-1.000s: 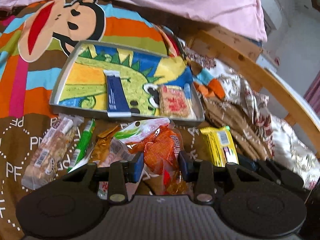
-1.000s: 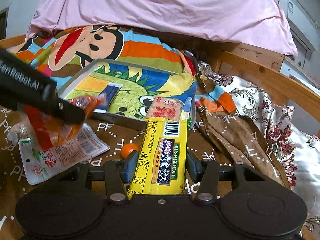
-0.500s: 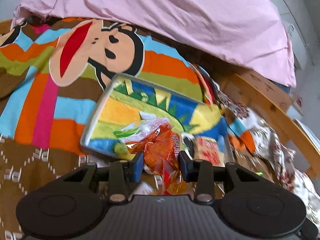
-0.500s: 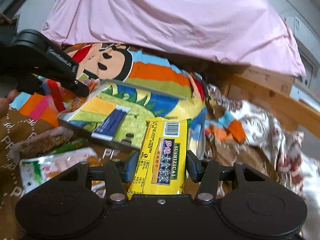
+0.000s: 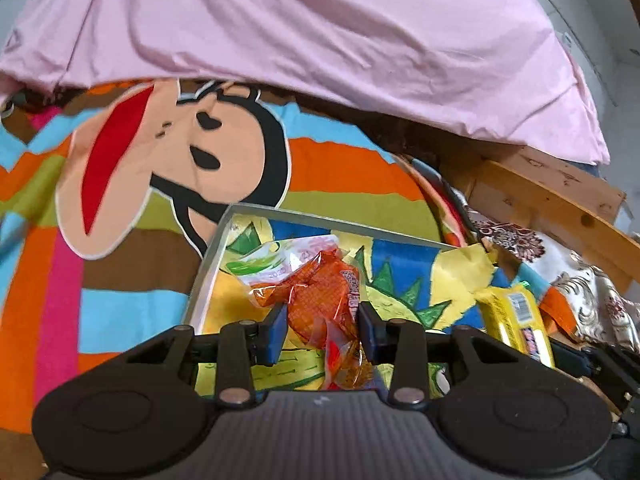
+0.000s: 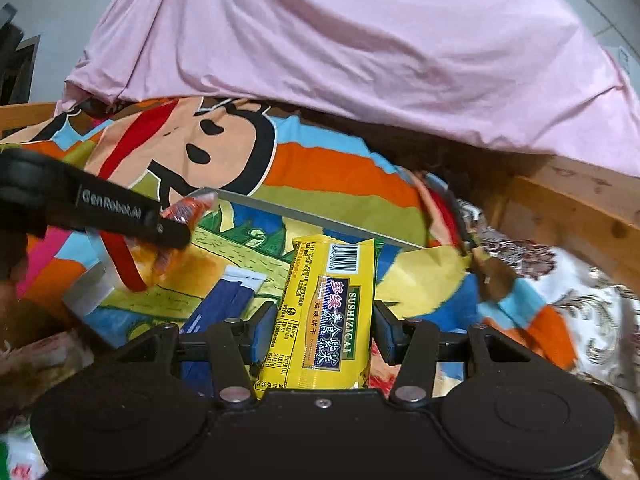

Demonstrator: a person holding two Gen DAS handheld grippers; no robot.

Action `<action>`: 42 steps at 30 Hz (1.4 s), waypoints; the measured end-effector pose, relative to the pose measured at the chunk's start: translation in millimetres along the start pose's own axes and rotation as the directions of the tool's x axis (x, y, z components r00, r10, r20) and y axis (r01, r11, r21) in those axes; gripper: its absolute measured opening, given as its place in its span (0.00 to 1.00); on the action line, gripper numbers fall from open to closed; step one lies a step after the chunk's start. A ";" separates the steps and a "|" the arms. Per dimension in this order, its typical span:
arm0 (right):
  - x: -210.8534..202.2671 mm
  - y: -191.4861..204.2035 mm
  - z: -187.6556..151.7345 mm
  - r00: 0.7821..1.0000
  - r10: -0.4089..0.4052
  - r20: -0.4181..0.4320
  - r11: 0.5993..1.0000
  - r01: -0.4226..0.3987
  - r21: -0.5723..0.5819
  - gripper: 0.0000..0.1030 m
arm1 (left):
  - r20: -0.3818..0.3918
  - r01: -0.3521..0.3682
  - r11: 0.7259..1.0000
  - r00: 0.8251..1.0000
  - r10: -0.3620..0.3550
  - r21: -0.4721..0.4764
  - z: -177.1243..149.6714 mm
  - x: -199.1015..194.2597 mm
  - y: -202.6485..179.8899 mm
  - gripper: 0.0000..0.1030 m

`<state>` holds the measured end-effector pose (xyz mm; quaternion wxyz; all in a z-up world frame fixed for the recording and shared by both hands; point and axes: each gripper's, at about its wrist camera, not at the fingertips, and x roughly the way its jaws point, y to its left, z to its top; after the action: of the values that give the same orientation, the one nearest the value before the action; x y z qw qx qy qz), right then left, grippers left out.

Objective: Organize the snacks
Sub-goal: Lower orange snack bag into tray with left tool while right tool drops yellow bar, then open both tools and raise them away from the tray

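So both grippers are carrying stuff at once. The left gripper (image 5: 320,330) is pinching a crinkly orange snack bag (image 5: 320,296), jaws partly closed around it, and it's hanging over the near-left part of the metal tray (image 5: 208,264) with the dinosaur liner. The right gripper (image 6: 325,330) is clamping a yellow biscuit pack (image 6: 326,312) by its long sides, its long axis running straight away from the claw toward the tray's far rim. That pack is sitting above the tray's middle, right of the orange bag, with a dark blue packet (image 6: 218,304) lying below. Looks like lowering is what's left for both.
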<state>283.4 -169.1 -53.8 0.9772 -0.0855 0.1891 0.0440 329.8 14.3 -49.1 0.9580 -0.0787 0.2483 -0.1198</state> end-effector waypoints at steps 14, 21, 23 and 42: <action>54.1 8.0 -10.3 0.990 0.020 -0.137 1.000 -0.019 0.007 0.51 | -0.114 -0.061 0.998 0.991 0.063 0.018 -19.2 40.0 8.2 0.40; 57.0 3.3 -17.0 0.982 0.046 -0.185 0.998 -0.038 0.045 0.52 | -0.149 -0.077 0.997 0.986 0.081 0.031 -23.8 42.9 8.4 0.41; 56.0 2.2 -16.9 0.982 0.048 -0.182 0.998 -0.040 0.048 0.52 | -0.165 -0.079 0.997 0.983 0.082 0.023 -24.1 44.3 9.4 0.43; -33.0 -30.0 30.9 0.999 -0.031 0.040 0.989 0.025 0.147 0.94 | -0.014 -0.098 0.994 0.995 0.097 -0.051 0.1 -25.7 2.3 0.88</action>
<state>267.5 -194.7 -8.6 0.9852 -0.0152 0.1699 0.0179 308.5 23.4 -37.8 0.9589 -0.0904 0.2603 -0.0671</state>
